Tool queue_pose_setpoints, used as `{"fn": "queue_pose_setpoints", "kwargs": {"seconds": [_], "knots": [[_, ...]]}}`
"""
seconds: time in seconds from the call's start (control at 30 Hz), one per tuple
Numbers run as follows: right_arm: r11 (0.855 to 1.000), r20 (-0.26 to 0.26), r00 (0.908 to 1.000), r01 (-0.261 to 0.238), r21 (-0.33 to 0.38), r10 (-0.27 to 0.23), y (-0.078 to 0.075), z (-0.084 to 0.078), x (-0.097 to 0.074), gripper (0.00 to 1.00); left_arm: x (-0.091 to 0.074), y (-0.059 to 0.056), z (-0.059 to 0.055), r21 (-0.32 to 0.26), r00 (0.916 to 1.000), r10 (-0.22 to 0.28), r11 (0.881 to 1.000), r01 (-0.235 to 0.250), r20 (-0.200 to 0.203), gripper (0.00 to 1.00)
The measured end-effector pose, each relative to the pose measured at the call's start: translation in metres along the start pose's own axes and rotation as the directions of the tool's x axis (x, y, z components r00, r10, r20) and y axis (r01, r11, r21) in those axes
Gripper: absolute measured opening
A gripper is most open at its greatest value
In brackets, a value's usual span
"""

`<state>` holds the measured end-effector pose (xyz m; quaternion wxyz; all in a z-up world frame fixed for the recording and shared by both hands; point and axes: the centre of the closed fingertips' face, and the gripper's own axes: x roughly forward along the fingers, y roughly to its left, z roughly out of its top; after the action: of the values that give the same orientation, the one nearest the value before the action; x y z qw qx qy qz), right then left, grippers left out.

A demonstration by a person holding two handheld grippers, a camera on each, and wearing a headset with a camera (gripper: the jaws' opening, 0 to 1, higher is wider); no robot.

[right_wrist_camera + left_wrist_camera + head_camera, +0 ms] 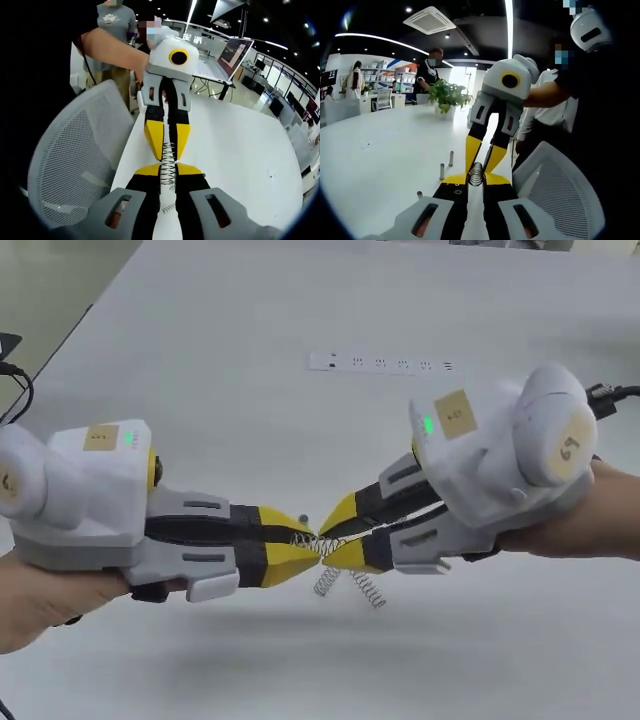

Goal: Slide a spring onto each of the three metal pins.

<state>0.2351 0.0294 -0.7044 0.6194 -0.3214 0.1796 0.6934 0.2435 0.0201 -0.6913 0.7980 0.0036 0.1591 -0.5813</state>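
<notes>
The left gripper [303,546] and right gripper [336,539] share white housings and black jaws with yellow tips. Each carries a tan sticker and a green light.

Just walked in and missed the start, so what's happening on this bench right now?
A person holds a tool in each hand, tip to tip above the white table. The left tool and the right tool both pinch one spring between them. Two loose springs lie on the table just below. The three pins stand upright nearby, apparently with no spring on any yet.
</notes>
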Motion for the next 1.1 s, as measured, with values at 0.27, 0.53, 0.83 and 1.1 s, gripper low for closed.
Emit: {"fn": "queue_pose_setpoints", "kwargs": {"seconds": [0.27, 0.53, 0.83, 1.1], "knots": [[1.000, 0.000, 1.0000, 0.002, -0.006, -0.002, 0.001, 0.001, -0.001, 0.08, 0.000, -0.002, 0.002, -0.013, 1.0000, -0.005, 1.000, 0.005, 0.006, 0.02], [1.000, 0.005, 0.9999, 0.012, 0.001, -0.012, 0.002, 0.003, -0.002, 0.08, -0.002, -0.003, 0.003, -0.018, 0.9999, -0.005, 1.000, 0.005, 0.014, 0.02], [0.999, 0.016, 0.9996, 0.023, 0.022, -0.023, 0.003, 0.003, -0.004, 0.15, -0.005, -0.002, 0.012, -0.034, 0.9987, -0.003, 0.999, 0.005, 0.050, 0.01], [0.974, 0.109, 0.9886, 0.079, 0.215, -0.104, -0.011, -0.007, -0.027, 0.15, -0.009, 0.000, 0.020, -0.043, 0.9969, -0.004, 0.999, 0.007, 0.078, 0.01]]}}
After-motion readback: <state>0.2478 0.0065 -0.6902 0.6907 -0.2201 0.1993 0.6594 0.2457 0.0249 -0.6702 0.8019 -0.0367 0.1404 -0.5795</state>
